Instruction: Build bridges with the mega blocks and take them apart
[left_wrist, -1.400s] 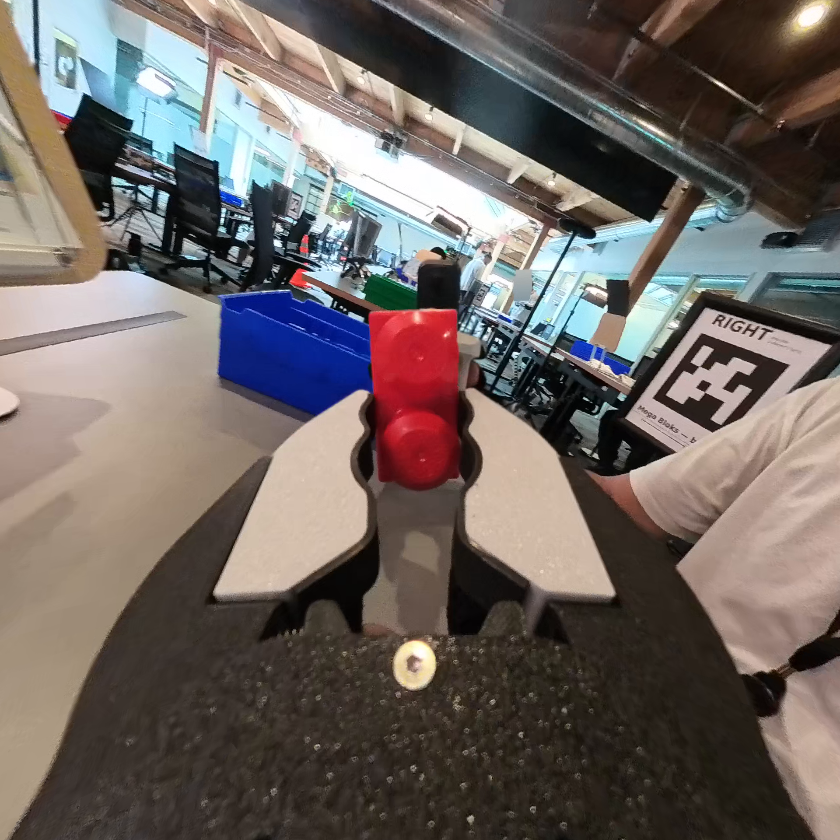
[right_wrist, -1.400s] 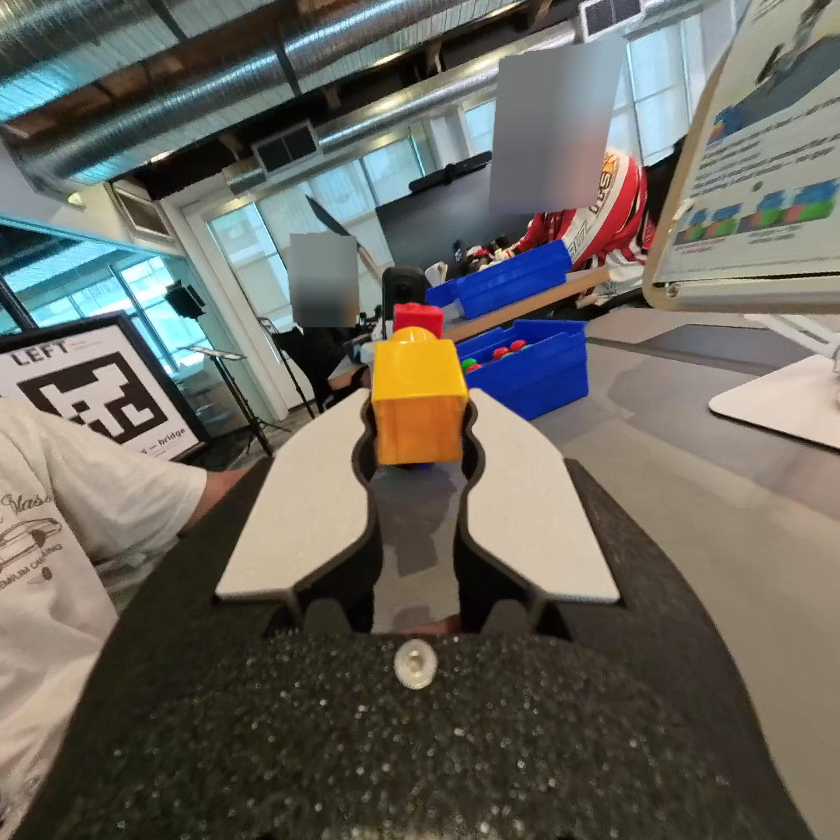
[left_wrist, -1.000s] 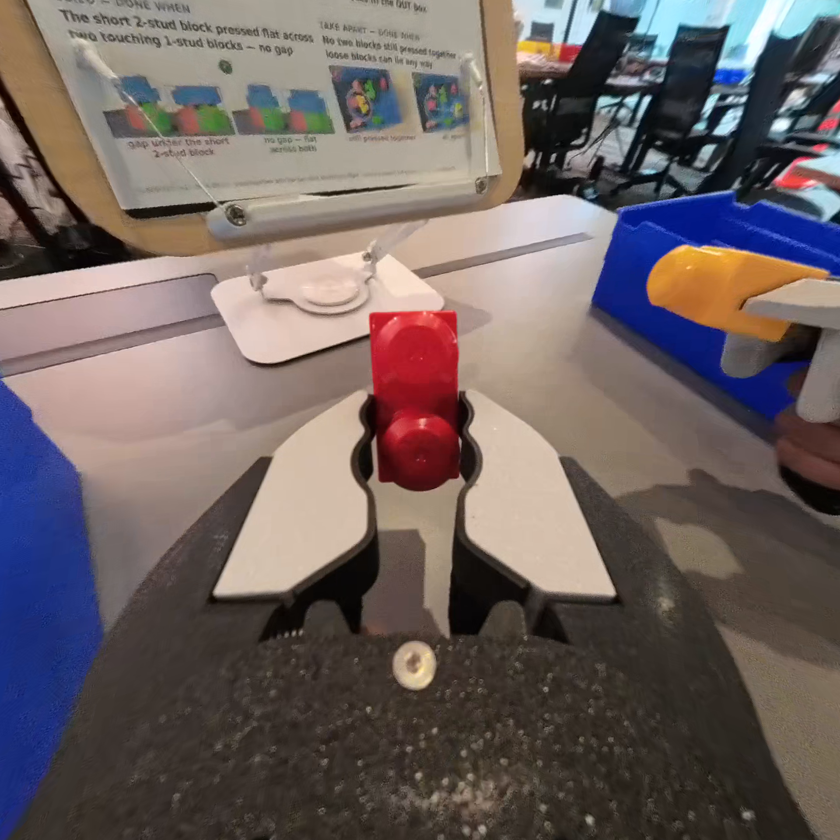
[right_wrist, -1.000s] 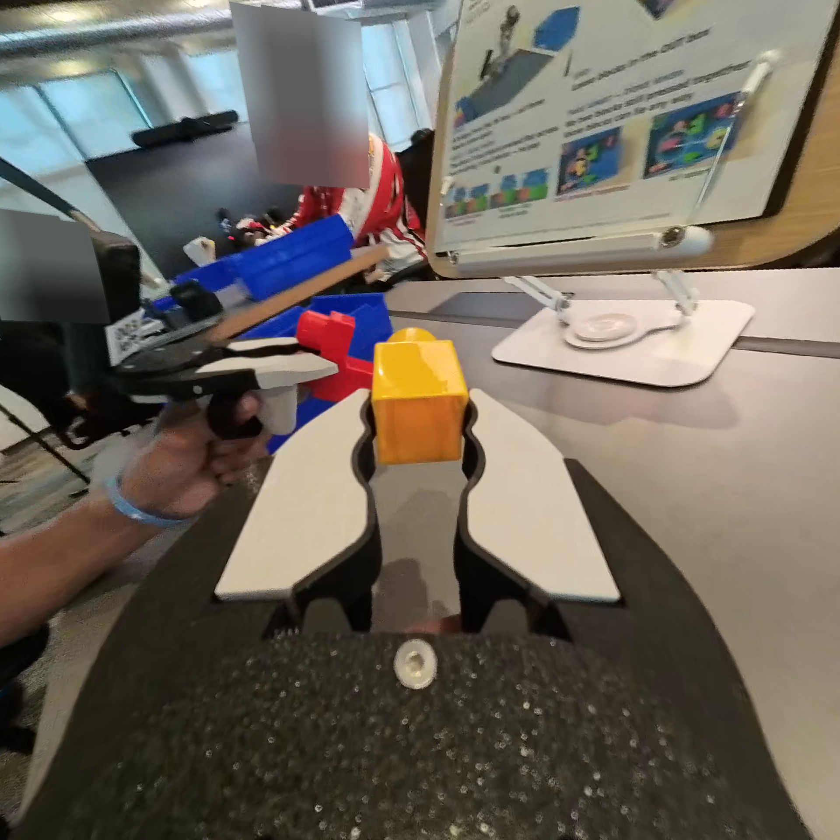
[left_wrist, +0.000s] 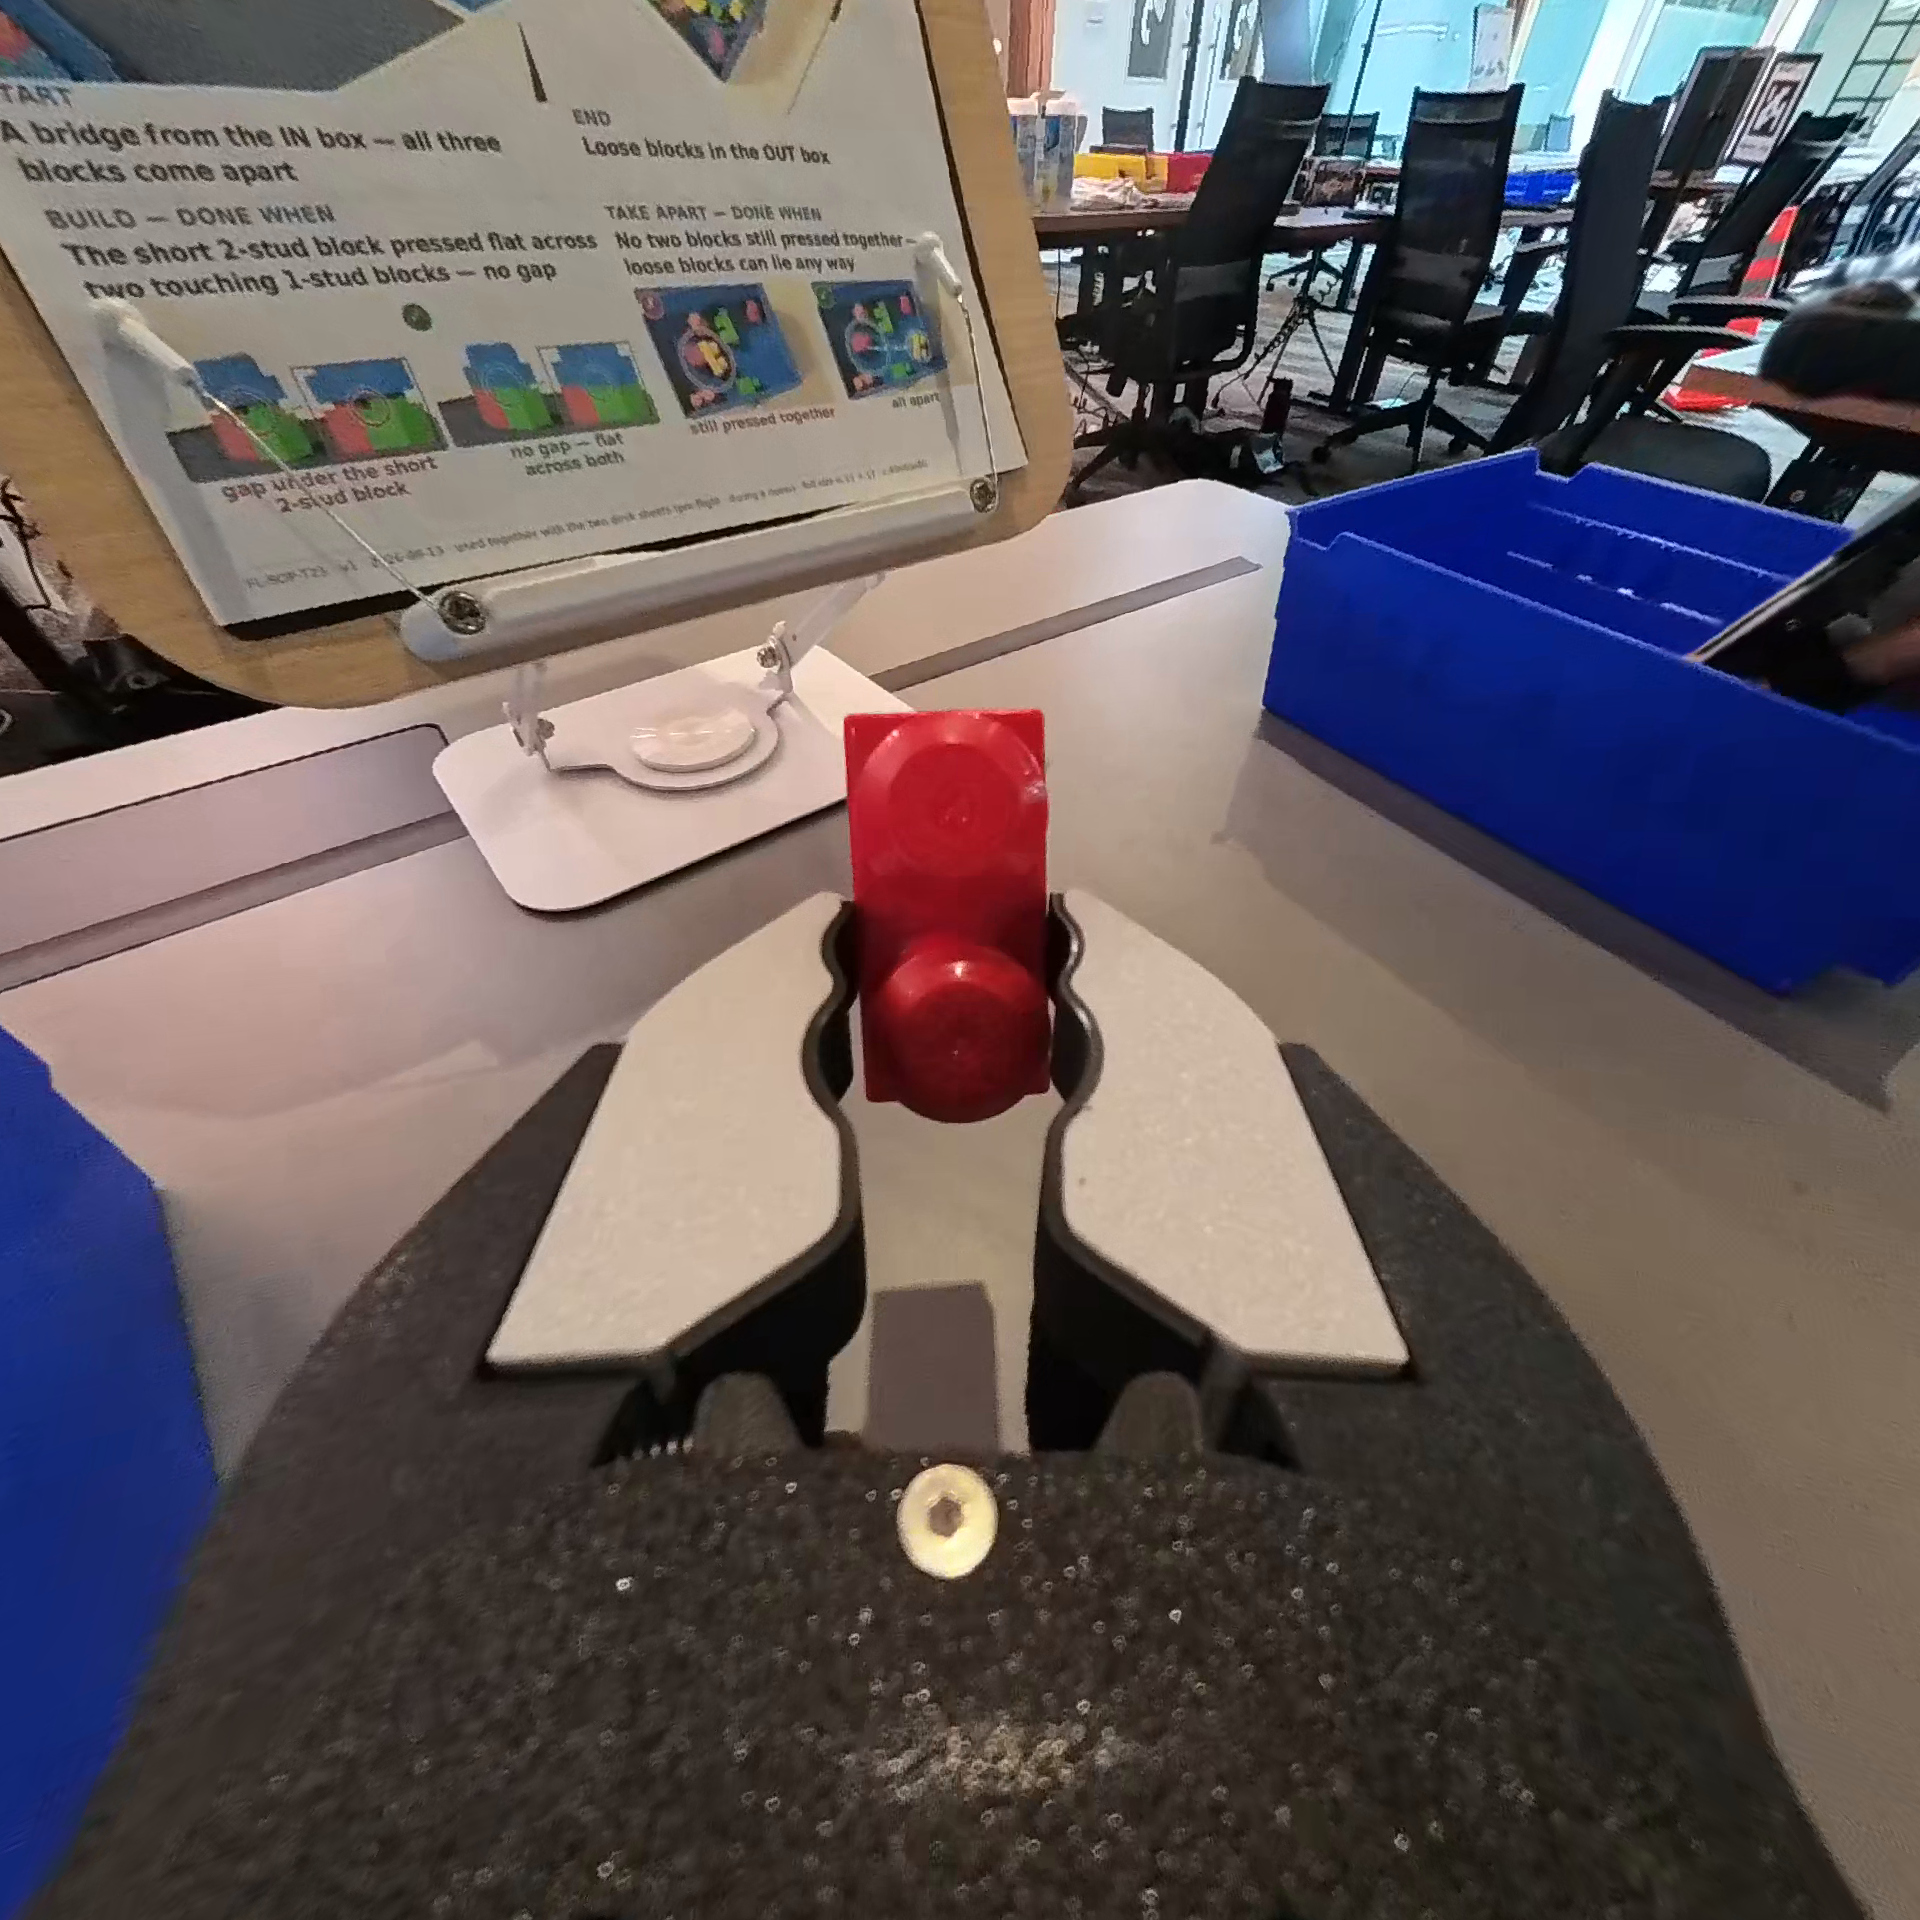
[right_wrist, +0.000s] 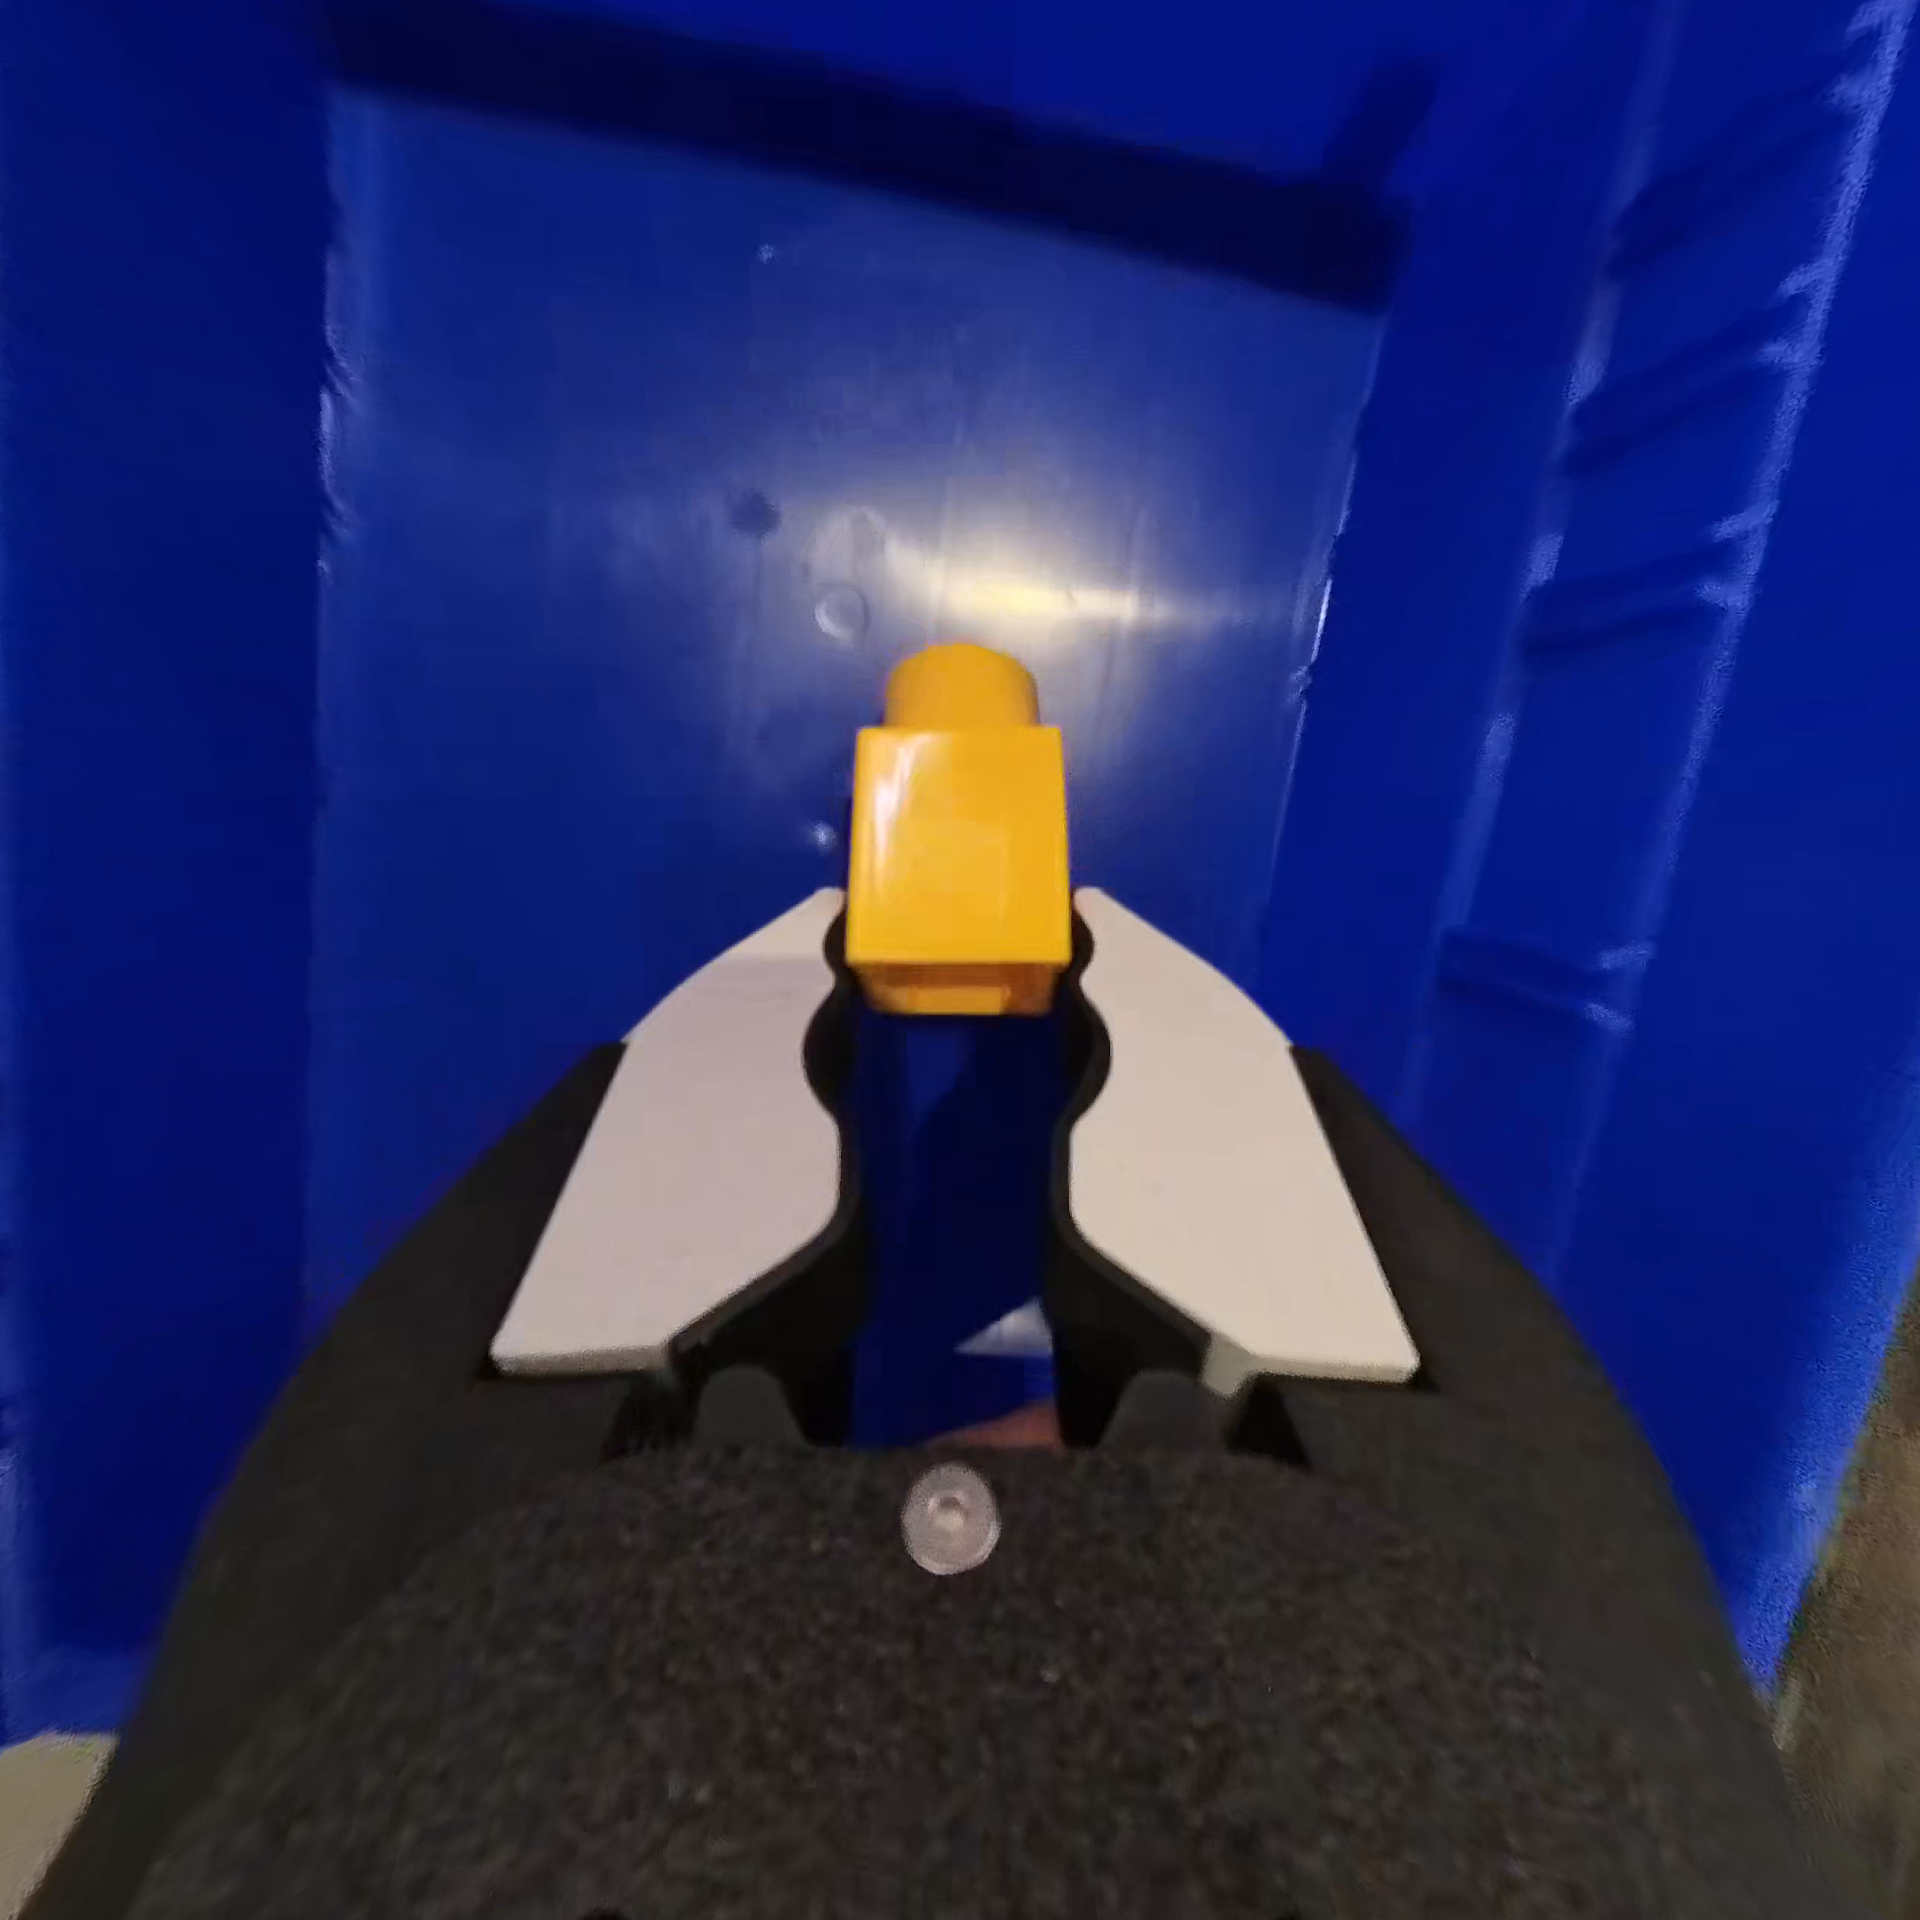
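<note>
With both loose blocks carried in separate grips, the take-apart half of the task looks to be in hand, at the stage of dropping pieces into a box. Nearest in the right wrist view, the right gripper (right_wrist: 956, 966) has its fingers clamped on a small yellow one-stud plastic block (right_wrist: 958, 862), stud pointing forward along the fingers, down into the blue plastic bin (right_wrist: 644, 520) whose floor fills the view. Its next move, I judge, calls only for parting the fingers so the block falls free. The left gripper (left_wrist: 948, 997) has its fingers clamped on a red two-stud plastic block (left_wrist: 945, 883), long axis running forward along the fingers, studs facing the camera, held above the grey bench (left_wrist: 312, 1018). Beyond it stand a white-based instruction placard (left_wrist: 499, 312) and another blue bin (left_wrist: 1558, 675) to the right.
</note>
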